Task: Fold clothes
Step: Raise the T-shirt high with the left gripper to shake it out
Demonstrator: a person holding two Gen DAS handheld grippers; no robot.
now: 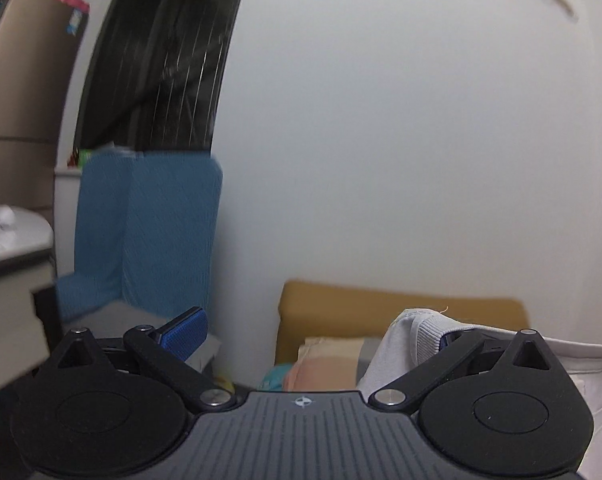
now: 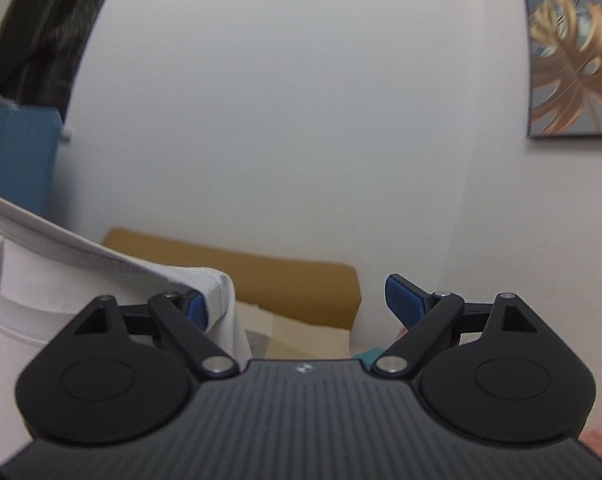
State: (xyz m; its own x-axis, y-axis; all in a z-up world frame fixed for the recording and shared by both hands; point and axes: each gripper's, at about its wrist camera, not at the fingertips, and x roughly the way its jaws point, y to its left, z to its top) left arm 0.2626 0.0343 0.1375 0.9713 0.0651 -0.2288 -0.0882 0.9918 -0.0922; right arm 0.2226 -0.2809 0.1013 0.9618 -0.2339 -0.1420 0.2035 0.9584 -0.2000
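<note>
- My left gripper (image 1: 317,332) points at a plain white wall (image 1: 381,140); its fingers stand wide apart, the left blue pad (image 1: 185,334) bare at 9 o'clock, the right pad almost hidden at 3 o'clock
- The white garment (image 1: 417,336) is draped over that right finger; its ribbed hem wraps the pad, and more white cloth runs off toward 4 o'clock; nothing is pinched between the two fingers
- My right gripper (image 2: 301,306) faces the same wall, fingers likewise spread; the right pad (image 2: 403,300) is free at 3 o'clock, the left pad (image 2: 195,306) peeks out from under cloth at 9 o'clock
- In the right wrist view the white garment (image 2: 61,280) fills the 8 to 9 o'clock region; a folded edge hangs over the left finger, and a seam line runs up toward 10 o'clock; a small dark dot shows on it at the far left edge, too small for me to identify
- So the garment spans between the two grippers, hooked over the inner finger of each, raised in front of the wall
- A mustard-coloured cushion (image 1: 381,312) lies behind and below the fingers at 12 o'clock; beige and pink fabrics (image 1: 325,364) sit just in front of it, partly hidden by the gripper body
- A blue covered panel (image 1: 161,232) stands at 10 o'clock in the left view, dark clothing (image 1: 161,52) hanging above it
- A framed picture of golden leaves (image 2: 577,64) hangs at 2 o'clock in the right view
</note>
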